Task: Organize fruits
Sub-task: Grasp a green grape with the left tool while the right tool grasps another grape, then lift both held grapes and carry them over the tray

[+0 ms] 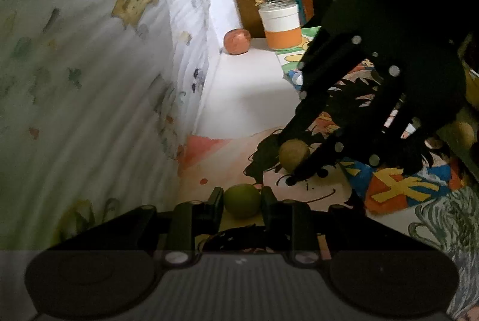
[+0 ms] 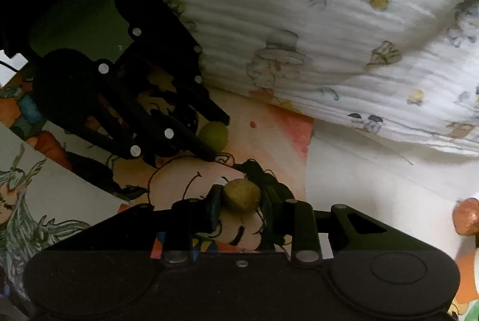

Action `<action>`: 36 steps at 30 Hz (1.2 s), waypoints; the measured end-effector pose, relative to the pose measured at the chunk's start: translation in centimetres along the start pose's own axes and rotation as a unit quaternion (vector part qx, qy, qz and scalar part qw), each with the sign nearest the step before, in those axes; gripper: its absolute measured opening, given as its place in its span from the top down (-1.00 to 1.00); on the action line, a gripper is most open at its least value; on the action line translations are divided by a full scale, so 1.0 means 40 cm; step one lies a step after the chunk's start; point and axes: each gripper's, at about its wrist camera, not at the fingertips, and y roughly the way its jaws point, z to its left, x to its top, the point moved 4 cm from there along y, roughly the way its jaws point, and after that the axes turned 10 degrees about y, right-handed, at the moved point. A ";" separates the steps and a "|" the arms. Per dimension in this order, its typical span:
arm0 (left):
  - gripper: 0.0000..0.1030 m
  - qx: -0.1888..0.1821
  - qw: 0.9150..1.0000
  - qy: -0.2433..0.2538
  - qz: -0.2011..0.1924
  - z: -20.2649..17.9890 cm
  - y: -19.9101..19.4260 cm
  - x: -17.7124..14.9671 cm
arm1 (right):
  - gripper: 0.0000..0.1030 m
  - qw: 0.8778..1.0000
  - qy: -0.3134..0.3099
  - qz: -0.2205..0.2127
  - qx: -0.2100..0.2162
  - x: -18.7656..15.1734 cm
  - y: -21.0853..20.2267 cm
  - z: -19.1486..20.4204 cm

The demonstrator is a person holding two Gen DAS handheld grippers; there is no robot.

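Note:
A small green fruit point(image 1: 242, 202) rests on a cartoon drawing point(image 1: 299, 195), and my left gripper point(image 1: 242, 194) is shut on it, one black finger on each side. Just beyond it, my right gripper point(image 1: 288, 161) reaches down from the right and is shut on a yellow-brown fruit point(image 1: 295, 153). The right wrist view shows that same yellow-brown fruit point(image 2: 242, 196) pinched between the right gripper's point(image 2: 241, 192) pads. There the left gripper point(image 2: 216, 138) comes in from the upper left, clamped on the green fruit point(image 2: 217, 134). Both fruits sit low on the paper.
A reddish-orange fruit point(image 1: 237, 41) lies on the white surface point(image 1: 248, 93) beside an orange-and-white jar point(image 1: 281, 23). A bulky printed quilt point(image 1: 89, 81) fills the left side. Colourful drawings point(image 1: 395, 189) cover the right, with a round yellowish thing point(image 1: 462, 135) at the edge.

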 end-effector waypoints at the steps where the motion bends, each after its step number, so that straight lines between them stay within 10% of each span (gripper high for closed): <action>1: 0.43 0.000 1.000 -0.006 0.002 0.002 -0.001 0.001 | 0.39 1.000 0.000 -0.002 -0.011 -0.002 -0.002 0.003; 36: 0.43 -0.034 0.977 -0.201 -0.064 -0.043 -0.088 0.072 | 0.39 0.967 0.139 -0.088 -0.193 -0.120 -0.277 0.026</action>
